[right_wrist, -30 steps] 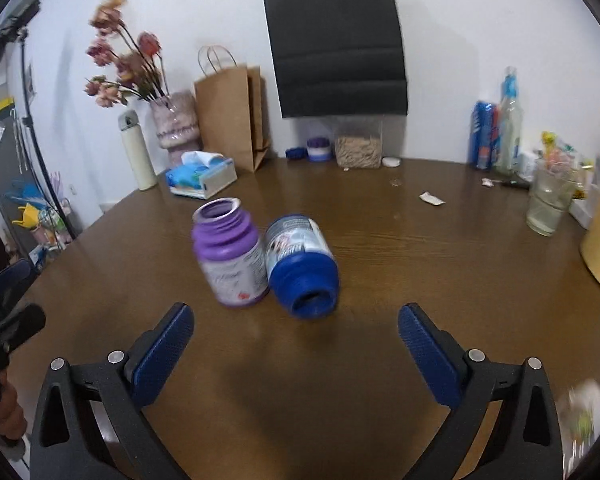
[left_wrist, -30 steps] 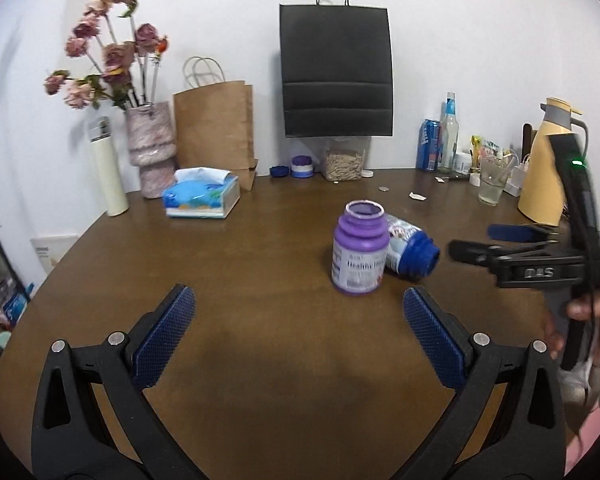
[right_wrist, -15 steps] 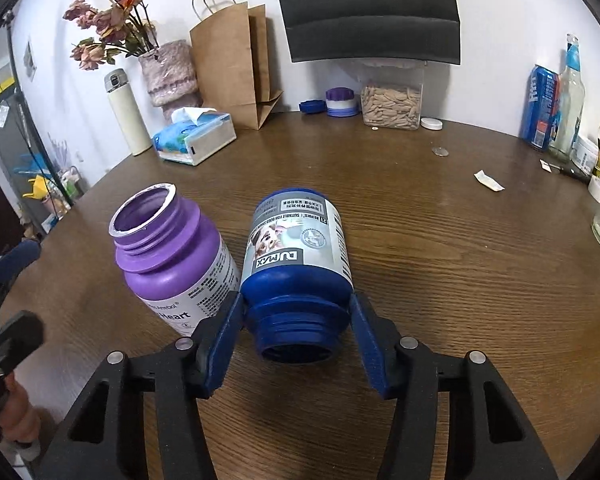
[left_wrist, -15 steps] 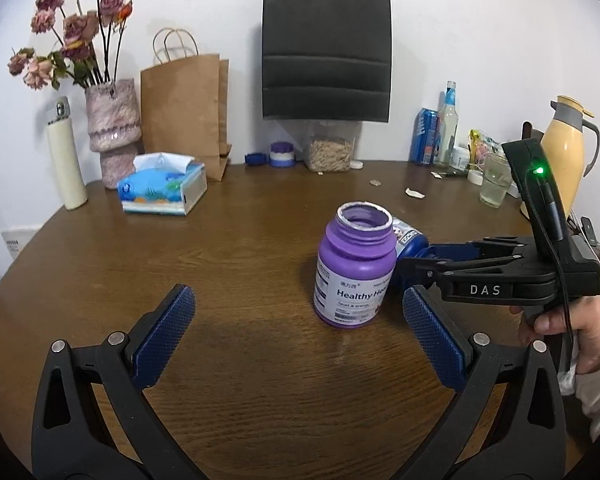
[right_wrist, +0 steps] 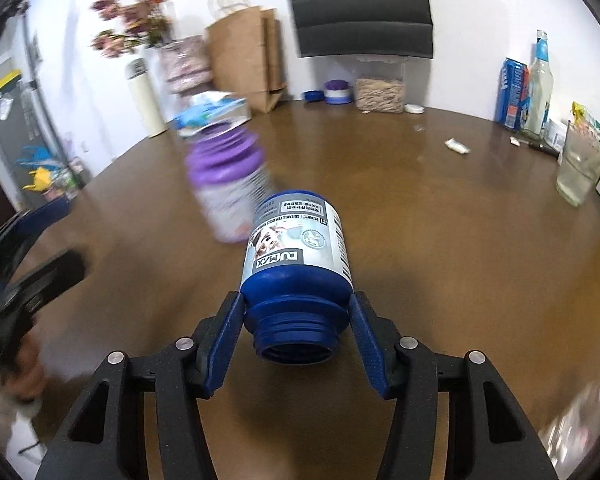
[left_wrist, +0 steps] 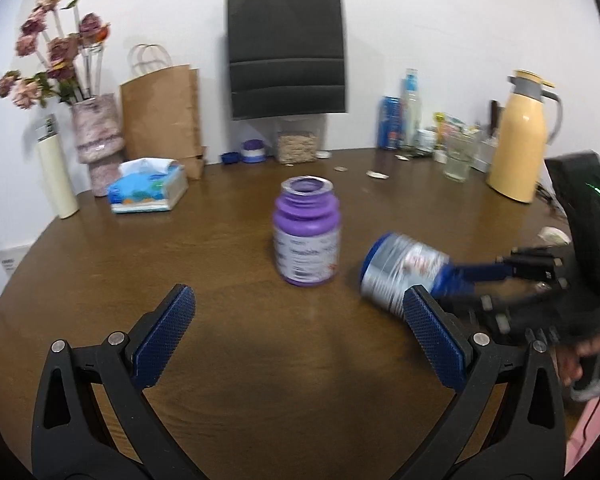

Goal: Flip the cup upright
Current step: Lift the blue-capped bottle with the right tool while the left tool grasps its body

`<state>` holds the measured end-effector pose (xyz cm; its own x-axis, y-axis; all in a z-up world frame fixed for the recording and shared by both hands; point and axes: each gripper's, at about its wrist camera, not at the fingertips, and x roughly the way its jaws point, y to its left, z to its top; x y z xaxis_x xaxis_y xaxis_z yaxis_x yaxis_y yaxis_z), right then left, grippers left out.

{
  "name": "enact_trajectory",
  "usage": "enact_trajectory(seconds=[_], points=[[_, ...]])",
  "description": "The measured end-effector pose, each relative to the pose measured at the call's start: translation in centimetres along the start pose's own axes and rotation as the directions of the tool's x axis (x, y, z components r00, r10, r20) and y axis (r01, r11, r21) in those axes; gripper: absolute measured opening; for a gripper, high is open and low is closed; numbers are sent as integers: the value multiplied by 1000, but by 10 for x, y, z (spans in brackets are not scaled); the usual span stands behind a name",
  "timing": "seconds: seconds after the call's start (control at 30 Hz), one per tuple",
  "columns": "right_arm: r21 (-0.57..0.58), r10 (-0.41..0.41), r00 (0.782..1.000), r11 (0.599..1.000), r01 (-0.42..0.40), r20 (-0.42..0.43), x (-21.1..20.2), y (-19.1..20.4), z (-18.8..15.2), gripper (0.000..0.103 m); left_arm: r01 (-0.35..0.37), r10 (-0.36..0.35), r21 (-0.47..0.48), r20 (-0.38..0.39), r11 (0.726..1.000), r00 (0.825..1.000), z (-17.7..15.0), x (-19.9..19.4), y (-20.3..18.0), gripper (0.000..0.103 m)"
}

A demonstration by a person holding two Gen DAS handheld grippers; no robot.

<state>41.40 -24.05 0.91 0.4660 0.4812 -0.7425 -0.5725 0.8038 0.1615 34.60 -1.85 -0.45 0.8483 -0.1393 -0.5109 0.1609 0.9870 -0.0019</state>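
Right gripper [right_wrist: 296, 332] level, around blue bottle [right_wrist: 298, 248]

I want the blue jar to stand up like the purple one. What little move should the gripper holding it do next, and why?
Probably turn the wrist so the open mouth points up. The right gripper is shut on the blue jar at its neck, and the jar lies sideways, seemingly off the table, mouth toward the camera. The purple jar stands apart, so there looks to be room.

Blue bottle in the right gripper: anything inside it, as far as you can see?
The blue bottle is capless, its open mouth facing the right wrist camera, held at the neck by the right gripper. Only the dark rim and opening show; the interior is in shadow, so contents cannot be confirmed.
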Motion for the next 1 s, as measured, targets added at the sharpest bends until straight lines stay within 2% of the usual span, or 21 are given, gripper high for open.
enact_trajectory(seconds=[0.1,0.17,0.2,0.27,0.4,0.5,0.57,0.67,0.7,0.77,0.8,0.83,0.87,0.93,0.97,1.0], points=[[-47,82,996,995,-83,-23,-17,24,-25,59,79,-79,-11,-18,997,997,1,1,-6,103],[-86,123,992,988,-125,-32,-25,42,-38,59,156,-157,-24,-37,987,987,2,4,-12,103],[-102,132,991,986,-135,-32,-28,50,-44,59,169,-170,-29,-47,985,984,2,7,-14,103],[-126,152,988,980,-155,-31,-32,60,-52,59,139,-141,-31,-83,990,986,0,13,-20,99],[-168,182,983,969,-183,-18,-37,70,-65,59,107,-107,-7,-176,994,979,-9,26,-30,57],[-127,169,986,978,-168,-1,-38,62,-67,60,88,-95,-50,-167,995,981,-14,24,-22,53],[-110,125,992,987,-121,26,-41,57,-68,61,61,-68,-55,-153,997,986,-17,16,-18,52],[-67,-4,998,998,9,69,-43,44,-72,62,43,-49,-54,-120,998,992,-23,7,-16,52],[-39,-21,997,999,24,74,-43,38,-73,62,36,-42,-53,-112,998,993,-25,3,-17,52],[8,17,996,1000,-18,90,-44,30,-76,62,43,-47,-32,-116,999,992,-24,0,-20,54],[34,34,995,999,-38,97,-43,26,-77,61,43,-45,-22,-118,999,992,-22,0,-22,58],[46,33,995,998,-37,98,-43,25,-78,61,38,-40,-19,-118,999,992,-18,-2,-23,75],[54,28,995,998,-33,97,-43,24,-78,61,60,-63,-33,-99,998,993,-12,-6,-22,86],[70,18,994,997,-25,109,-46,21,-79,61,161,-163,-28,-99,986,982,-2,-9,-26,91],[79,17,993,997,-26,113,-49,18,-80,61,215,-214,-9,-127,977,968,1,-8,-30,98],[88,15,993,996,-25,118,-54,15,-82,61,291,-281,30,-183,956,942,4,-3,-38,101]])
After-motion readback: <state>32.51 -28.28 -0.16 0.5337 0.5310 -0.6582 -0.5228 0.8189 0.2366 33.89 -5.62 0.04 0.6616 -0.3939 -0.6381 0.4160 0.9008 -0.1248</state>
